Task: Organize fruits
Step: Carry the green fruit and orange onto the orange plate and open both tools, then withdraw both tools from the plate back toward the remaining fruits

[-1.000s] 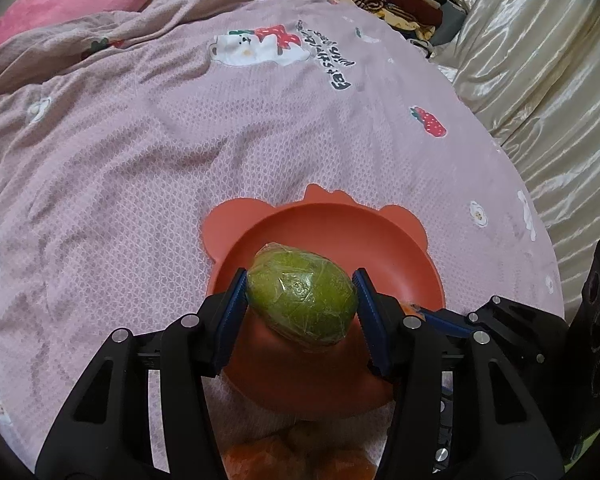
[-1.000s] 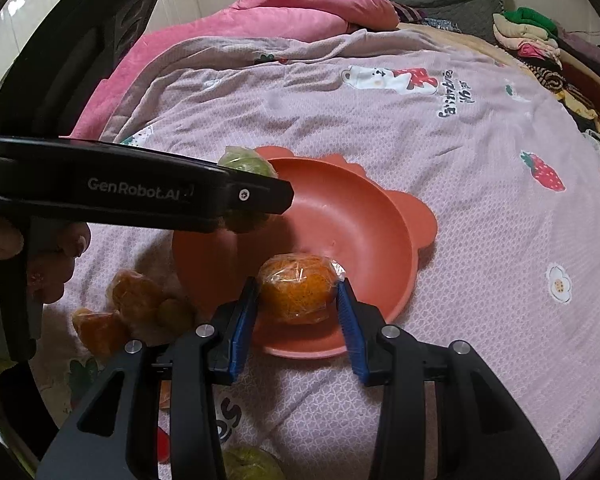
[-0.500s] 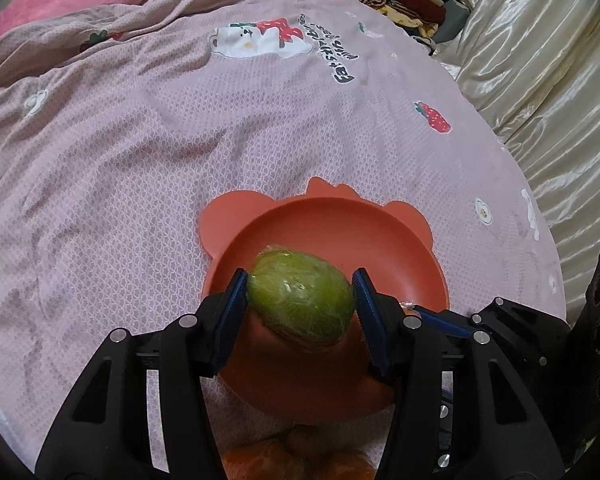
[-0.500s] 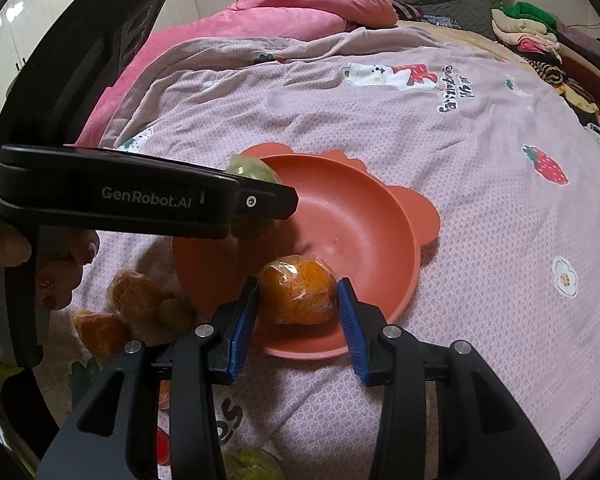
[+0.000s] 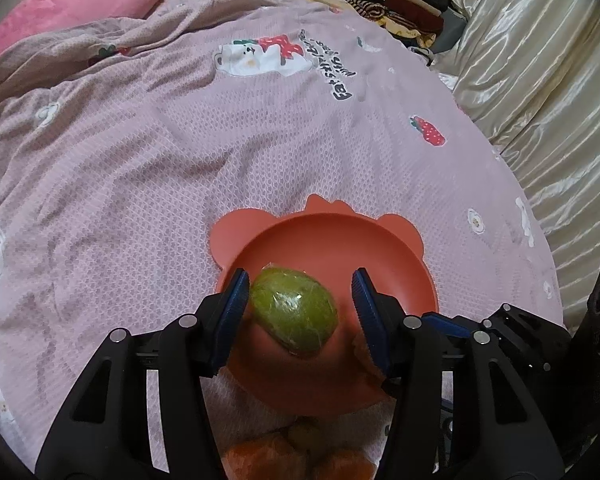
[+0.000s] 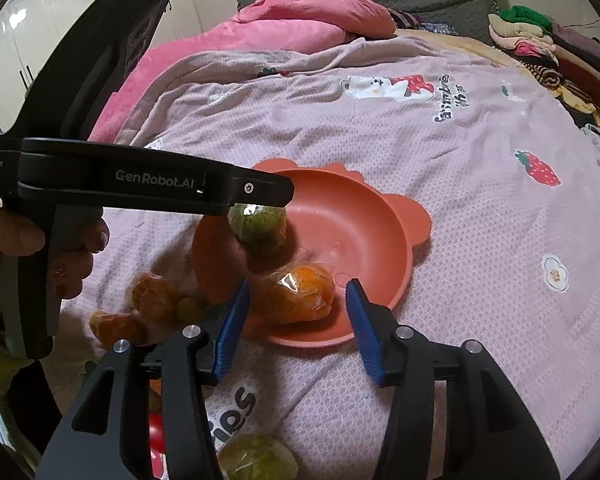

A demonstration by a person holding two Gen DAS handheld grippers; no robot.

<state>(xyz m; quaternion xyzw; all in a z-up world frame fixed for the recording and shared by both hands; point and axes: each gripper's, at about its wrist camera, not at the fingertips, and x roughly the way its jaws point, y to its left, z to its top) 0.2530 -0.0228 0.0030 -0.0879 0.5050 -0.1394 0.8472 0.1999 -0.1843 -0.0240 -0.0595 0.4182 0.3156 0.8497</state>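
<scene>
An orange-red bear-eared bowl [image 5: 340, 248] [image 6: 364, 216] sits on the pink bedspread. My left gripper [image 5: 298, 304] is open over the bowl; a wrapped green fruit [image 5: 294, 314] [image 6: 258, 226] leans on its left finger, clear of the right one. My right gripper [image 6: 296, 320] is open at the bowl's near rim; a wrapped orange fruit [image 6: 296, 298] lies between its fingers, touching neither pad firmly. The left gripper's body [image 6: 140, 184] crosses the right wrist view.
Several wrapped orange fruits [image 6: 152, 296] and a small green one [image 6: 190, 310] lie left of the bowl. Another green fruit [image 6: 256, 458] lies near my right gripper's base. Folded clothes [image 6: 548, 44] and a pink blanket [image 6: 300, 20] lie at the bed's far end.
Both grippers have opened. The green fruit and the orange fruit have come loose from the pads and dropped toward the bowl.
</scene>
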